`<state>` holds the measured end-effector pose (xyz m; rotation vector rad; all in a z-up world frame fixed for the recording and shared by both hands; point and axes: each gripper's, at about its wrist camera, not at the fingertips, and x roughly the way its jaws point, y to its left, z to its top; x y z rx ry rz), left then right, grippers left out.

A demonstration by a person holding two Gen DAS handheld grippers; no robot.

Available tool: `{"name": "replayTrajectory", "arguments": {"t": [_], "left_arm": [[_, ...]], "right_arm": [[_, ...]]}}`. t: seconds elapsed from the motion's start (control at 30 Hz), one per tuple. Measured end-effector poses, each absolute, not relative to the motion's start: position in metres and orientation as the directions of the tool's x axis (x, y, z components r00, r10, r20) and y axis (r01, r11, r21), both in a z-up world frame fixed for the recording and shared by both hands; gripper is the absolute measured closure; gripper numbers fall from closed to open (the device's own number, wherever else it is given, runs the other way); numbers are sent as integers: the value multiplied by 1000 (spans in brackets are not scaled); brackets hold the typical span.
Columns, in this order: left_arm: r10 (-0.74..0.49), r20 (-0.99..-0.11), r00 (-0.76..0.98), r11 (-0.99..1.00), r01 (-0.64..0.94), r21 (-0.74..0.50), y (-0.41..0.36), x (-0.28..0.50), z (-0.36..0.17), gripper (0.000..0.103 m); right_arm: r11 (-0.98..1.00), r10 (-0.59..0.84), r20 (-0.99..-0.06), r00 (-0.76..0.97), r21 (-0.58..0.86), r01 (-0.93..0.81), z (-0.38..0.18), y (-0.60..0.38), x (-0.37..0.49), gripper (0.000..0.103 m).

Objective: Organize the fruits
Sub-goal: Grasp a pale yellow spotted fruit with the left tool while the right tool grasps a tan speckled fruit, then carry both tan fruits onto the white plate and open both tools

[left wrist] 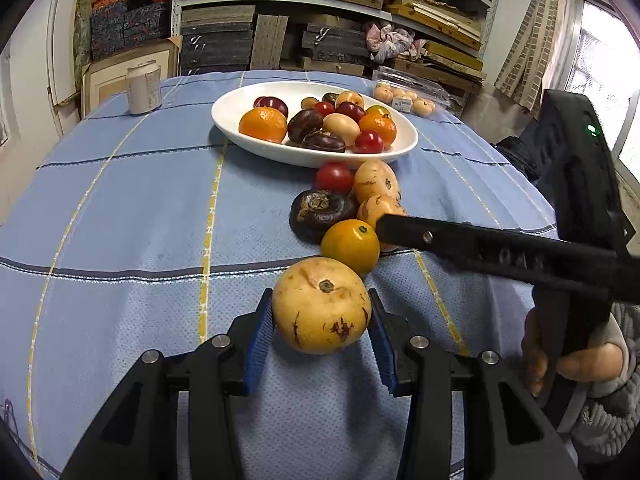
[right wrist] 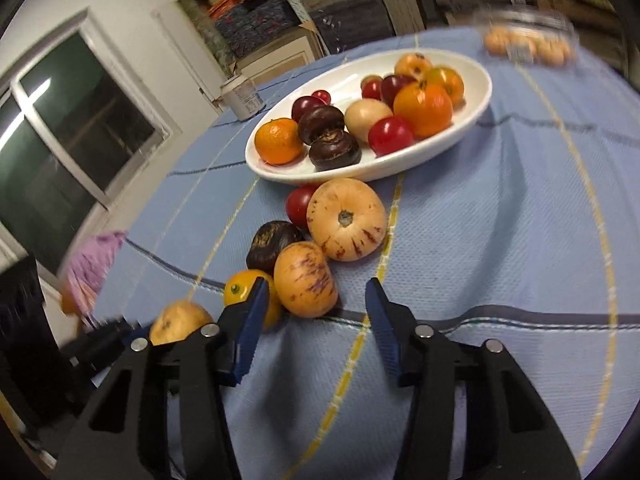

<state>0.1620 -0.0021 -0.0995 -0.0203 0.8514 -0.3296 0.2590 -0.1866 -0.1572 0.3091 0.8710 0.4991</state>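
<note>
Left gripper [left wrist: 321, 322] jaws clamped on pale yellow fruit [left wrist: 322, 306], right gripper [right wrist: 316, 320] jaws apart and empty, can [left wrist: 143, 87] label unreadable

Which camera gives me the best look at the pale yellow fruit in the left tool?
Left wrist: the pale yellow fruit sits whole and sharp between the left tool's blue pads. Right wrist shows only its top, low at left, partly hidden.

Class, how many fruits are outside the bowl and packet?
6: held fruit in the left gripper; yellow fruit, dark fruit, nearer tan fruit, farther tan fruit, red fruit by the bowl. More may be hidden.
</note>
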Motion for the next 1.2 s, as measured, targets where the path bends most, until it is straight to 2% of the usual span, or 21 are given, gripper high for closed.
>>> {"name": "replayTrajectory", "arguments": {"t": [0.13,0.17,0.2,0.4,0.6,0.73,0.83,1.0,1.13,1.2], "left_arm": [[-296,-742,601,948,279,-152,-3,164,-102,58],[-295,-744,599,948,280,-151,-3,164,-103,58],[-295,-747,596,948,280,-151,-3,165,-103,58],[-295,-756,584,950,265,-166,0,168,-107,58],[-299,-729,616,950,267,-163,2,163,-100,58],[-291,-706,646,950,281,-135,-4,158,-92,58],[-302,-687,660,947,293,-135,-5,159,-85,58],[-266,-725,635,952,289,-97,-9,166,-97,59],[-250,-725,642,952,298,-64,-11,160,-98,53],[-246,-744,621,953,295,-69,-9,161,-102,39]], "right_arm": [[863,504,-666,551,409,-296,-155,-173,266,55],[873,488,-673,556,382,-304,-155,-169,266,59],[883,469,-683,560,343,-322,-155,-163,264,70],[884,458,-678,575,276,-378,-149,-155,248,71],[863,502,-592,630,390,-321,-132,-200,230,70],[864,497,-615,613,416,-282,-140,-211,231,70],[863,500,-597,627,409,-297,-133,-210,229,71],[867,490,-616,617,421,-268,-138,-215,235,70],[864,495,-610,619,424,-272,-138,-215,234,70],[863,496,-612,616,426,-271,-139,-216,234,70]]}}
